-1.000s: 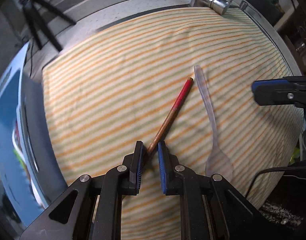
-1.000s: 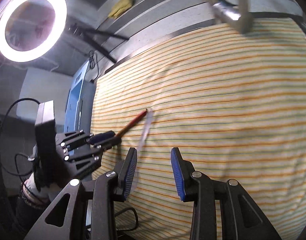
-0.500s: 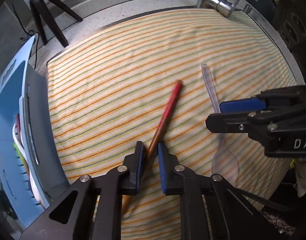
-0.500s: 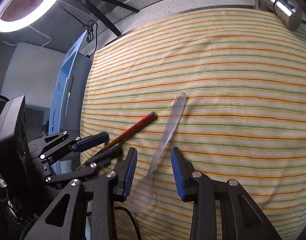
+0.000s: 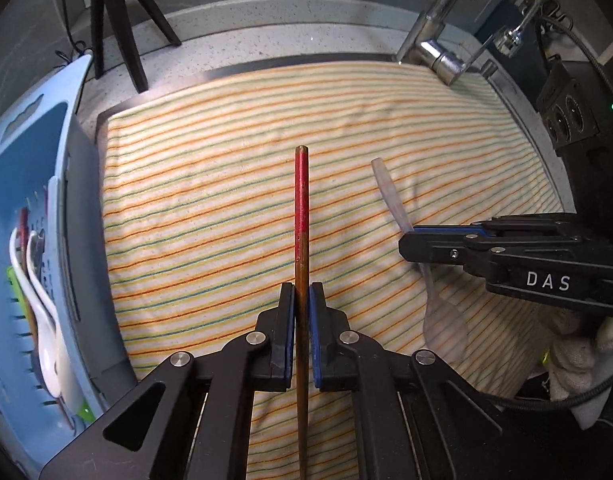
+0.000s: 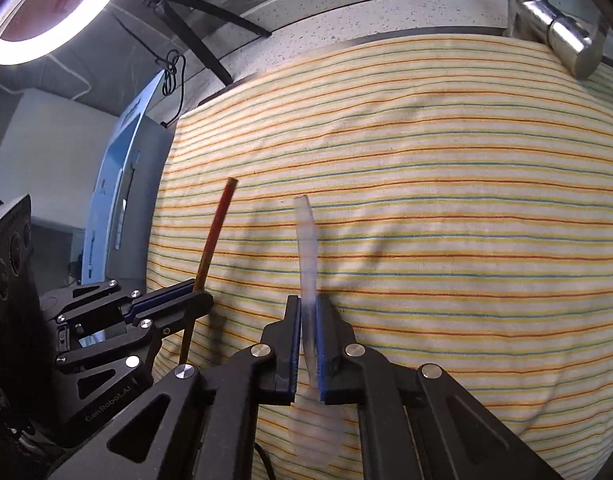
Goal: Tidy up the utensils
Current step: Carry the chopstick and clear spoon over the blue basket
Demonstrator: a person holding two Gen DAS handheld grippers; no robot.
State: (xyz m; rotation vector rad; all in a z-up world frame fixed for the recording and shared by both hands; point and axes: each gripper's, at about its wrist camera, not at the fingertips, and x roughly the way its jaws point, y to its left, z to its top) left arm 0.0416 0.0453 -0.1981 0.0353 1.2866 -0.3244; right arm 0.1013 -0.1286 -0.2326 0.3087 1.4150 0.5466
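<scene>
My left gripper is shut on a brown chopstick with a red end, which points straight ahead over the striped cloth. It also shows in the right wrist view, held by the left gripper. My right gripper is shut on the handle of a clear plastic spoon, its bowl hanging below the fingers. In the left wrist view the right gripper holds the spoon to the right of the chopstick.
A blue utensil basket with several utensils stands at the cloth's left edge; it also shows in the right wrist view. A chrome tap overhangs the far right. A black tripod stands at the far left. A black box sits right.
Both grippers closed: the left on the chopstick, now straight ahead and lifted, the right on the clear spoon's handle. The right gripper moved in beside the left.
</scene>
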